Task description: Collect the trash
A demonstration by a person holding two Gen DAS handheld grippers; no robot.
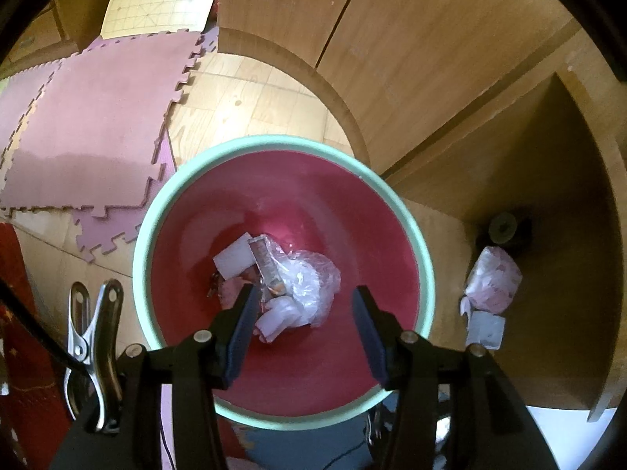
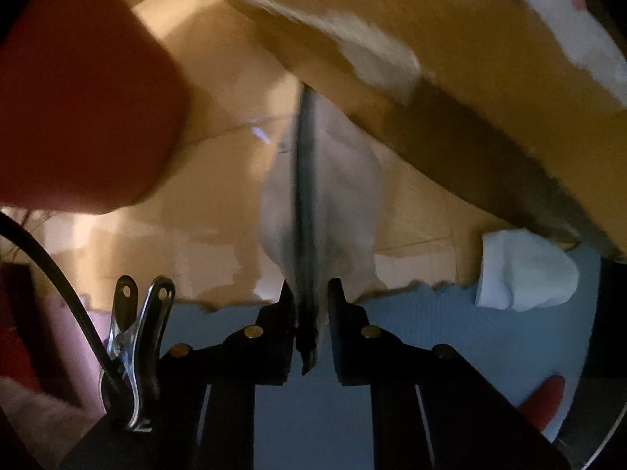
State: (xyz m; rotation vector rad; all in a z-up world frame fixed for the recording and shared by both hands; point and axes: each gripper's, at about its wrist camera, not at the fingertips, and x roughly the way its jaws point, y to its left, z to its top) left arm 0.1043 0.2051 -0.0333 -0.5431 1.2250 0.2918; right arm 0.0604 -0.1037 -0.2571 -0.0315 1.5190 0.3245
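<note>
A red bin with a mint-green rim (image 1: 427, 258) stands on the floor below my left gripper (image 1: 305, 293). The jaws are open over its mouth with nothing between them. In the bin's bottom lie a white foam block (image 1: 235, 260), a striped wrapper (image 1: 266, 262), crumpled clear plastic (image 1: 309, 278) and white scraps. The right wrist view is blurred. My right gripper (image 2: 311, 293) is shut on a flat pale piece of trash (image 2: 345, 180), seen edge-on with a dark edge. The bin's red side (image 2: 78, 98) is at upper left.
In a wooden shelf nook right of the bin lie a pink-white wad (image 1: 493, 278), a grey-white block (image 1: 486, 329) and a dark round thing (image 1: 503, 227). Pink foam mats (image 1: 98, 125) cover the floor to the left. A white crumpled tissue (image 2: 525, 270) lies on a blue-grey mat (image 2: 431, 333).
</note>
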